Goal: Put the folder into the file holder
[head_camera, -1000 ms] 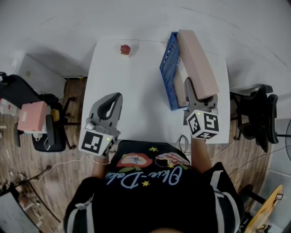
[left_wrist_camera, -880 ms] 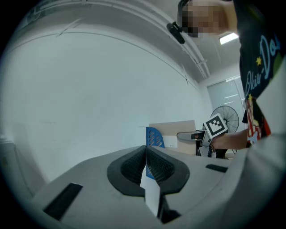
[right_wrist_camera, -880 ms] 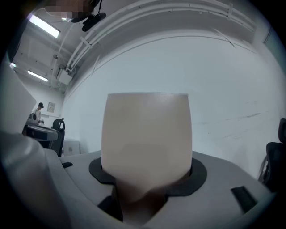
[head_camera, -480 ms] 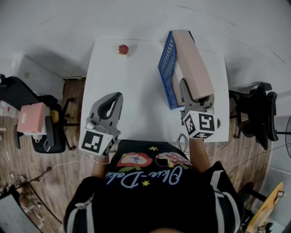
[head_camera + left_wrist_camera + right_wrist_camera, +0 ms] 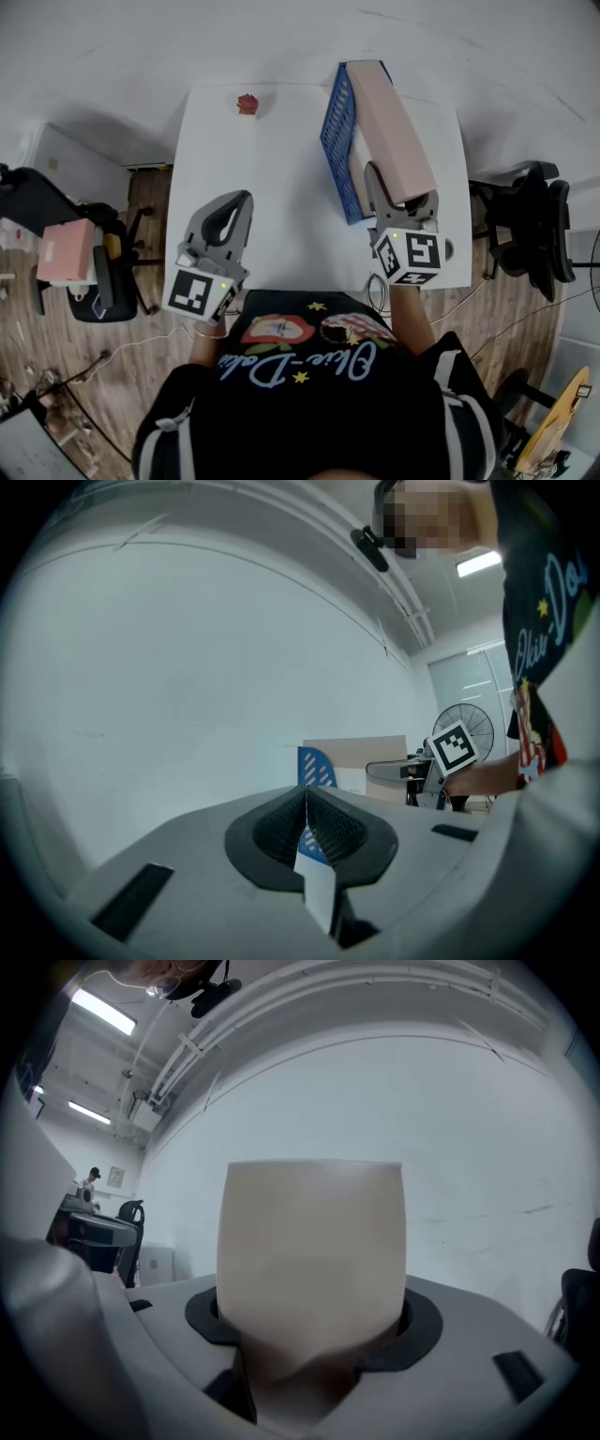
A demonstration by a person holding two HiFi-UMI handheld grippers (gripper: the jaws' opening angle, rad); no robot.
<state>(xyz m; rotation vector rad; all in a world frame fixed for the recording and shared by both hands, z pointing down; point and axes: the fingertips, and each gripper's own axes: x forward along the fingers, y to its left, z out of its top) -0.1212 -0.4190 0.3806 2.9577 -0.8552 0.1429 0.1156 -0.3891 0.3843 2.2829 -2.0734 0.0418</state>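
Gripping the near end of the pale pink folder, the right hand-held gripper has its jaws clamped on the cover; the right gripper view is filled by that cover rising between them. The folder stretches away from the person along the blue file holder, which stands on the far right part of the white counter. Its long body lies just beside the holder's slotted blue wall and largely above it. From the left gripper view the folder shows as a beige slab behind the blue wall, its top edge level with the wall's top. Whether its lower edge has entered a slot I cannot tell.

The left hand-held gripper hangs over the near left of the counter, jaws pressed together on nothing, well apart from the holder. A small red object sits at the far edge.

My judgement: pickup and carry are done and the folder is lined up with the holder. Left to do is lowering it fully in and letting go
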